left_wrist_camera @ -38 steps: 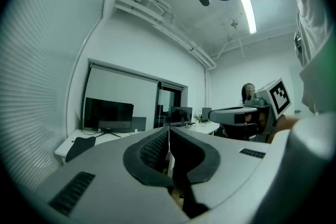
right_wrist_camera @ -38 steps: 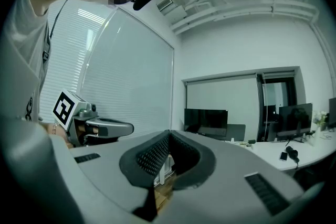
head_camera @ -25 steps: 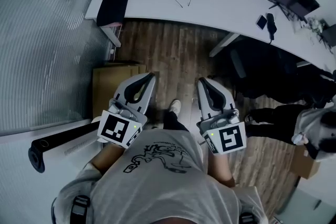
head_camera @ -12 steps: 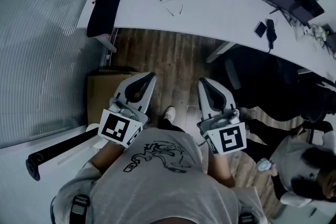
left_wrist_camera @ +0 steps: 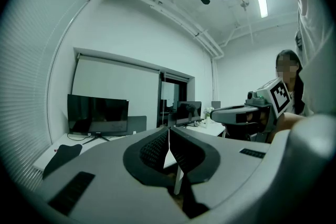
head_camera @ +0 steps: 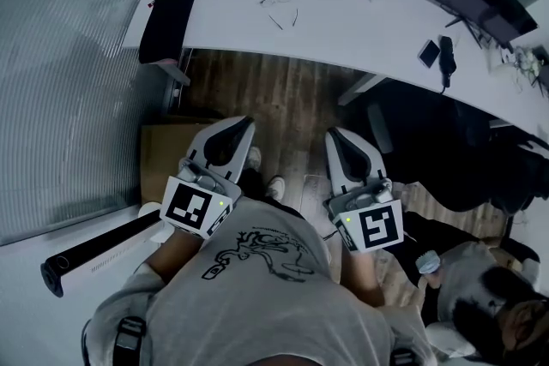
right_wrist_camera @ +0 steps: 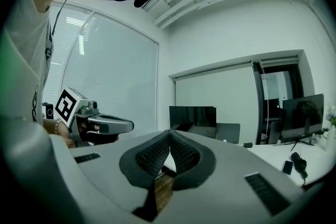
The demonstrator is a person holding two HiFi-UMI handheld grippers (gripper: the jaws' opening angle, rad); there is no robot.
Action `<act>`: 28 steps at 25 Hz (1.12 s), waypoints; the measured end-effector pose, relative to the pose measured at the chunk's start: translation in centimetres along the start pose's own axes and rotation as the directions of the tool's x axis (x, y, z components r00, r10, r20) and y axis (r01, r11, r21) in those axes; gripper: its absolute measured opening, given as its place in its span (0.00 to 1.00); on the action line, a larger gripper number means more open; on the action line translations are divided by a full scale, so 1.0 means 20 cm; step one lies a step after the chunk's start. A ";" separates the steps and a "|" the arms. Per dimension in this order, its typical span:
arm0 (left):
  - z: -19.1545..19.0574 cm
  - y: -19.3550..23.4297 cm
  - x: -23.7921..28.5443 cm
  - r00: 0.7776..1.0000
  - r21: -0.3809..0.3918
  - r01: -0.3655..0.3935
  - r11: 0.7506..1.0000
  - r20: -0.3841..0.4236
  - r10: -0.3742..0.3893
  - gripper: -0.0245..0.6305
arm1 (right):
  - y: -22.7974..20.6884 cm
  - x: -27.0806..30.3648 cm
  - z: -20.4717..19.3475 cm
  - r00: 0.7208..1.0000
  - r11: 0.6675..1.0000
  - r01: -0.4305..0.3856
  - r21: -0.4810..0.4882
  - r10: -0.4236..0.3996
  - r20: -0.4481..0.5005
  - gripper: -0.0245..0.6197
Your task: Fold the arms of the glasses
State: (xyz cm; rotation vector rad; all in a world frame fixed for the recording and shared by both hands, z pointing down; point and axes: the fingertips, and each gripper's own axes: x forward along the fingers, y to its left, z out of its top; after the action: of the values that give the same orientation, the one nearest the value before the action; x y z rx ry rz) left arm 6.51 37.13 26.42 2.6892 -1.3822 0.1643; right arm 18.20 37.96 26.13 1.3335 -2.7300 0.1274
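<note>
Item: glasses [head_camera: 279, 7], arms seemingly unfolded, lying on the white surface [head_camera: 360, 26], well ahead of left hand-held gripper [head_camera: 243, 123] and right hand-held gripper [head_camera: 334, 134], both closed and empty; folding not begun.

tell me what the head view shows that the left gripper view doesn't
Head view only: the glasses, arms out, on the white desk, and the wooden floor. Left gripper view only: the ceiling light and the pale wall screen. Both: the desk, the monitor, the left gripper and the right gripper, jaws shut and empty.
</note>
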 end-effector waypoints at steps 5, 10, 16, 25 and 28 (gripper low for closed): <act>-0.01 0.10 0.11 1.000 -0.001 0.007 1.000 0.001 -0.007 0.07 | -0.07 0.11 0.00 1.000 1.000 0.008 -0.005 -0.008 -0.005 0.05; -0.01 0.23 0.24 0.999 0.008 0.031 1.000 0.014 -0.031 0.07 | -0.13 0.28 0.00 1.000 1.000 0.023 -0.017 -0.023 0.000 0.05; 0.05 0.46 0.43 0.999 0.007 0.045 0.999 0.024 -0.046 0.07 | -0.24 0.57 0.04 0.999 0.999 0.030 -0.019 -0.031 -0.015 0.05; 0.07 0.88 0.72 0.999 -0.011 0.040 0.999 0.017 -0.040 0.07 | -0.39 1.04 0.12 1.000 0.999 0.017 -0.028 -0.018 -0.015 0.05; 0.09 1.00 0.79 0.999 -0.017 0.045 0.999 0.012 -0.044 0.07 | -0.41 1.21 0.19 1.000 1.000 0.024 -0.016 -0.024 0.013 0.05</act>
State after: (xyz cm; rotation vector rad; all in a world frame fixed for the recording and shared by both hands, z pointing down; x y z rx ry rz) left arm -0.58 12.54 28.03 2.7085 -1.3194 0.1316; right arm 9.72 13.49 25.73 1.3667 -2.7185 0.0957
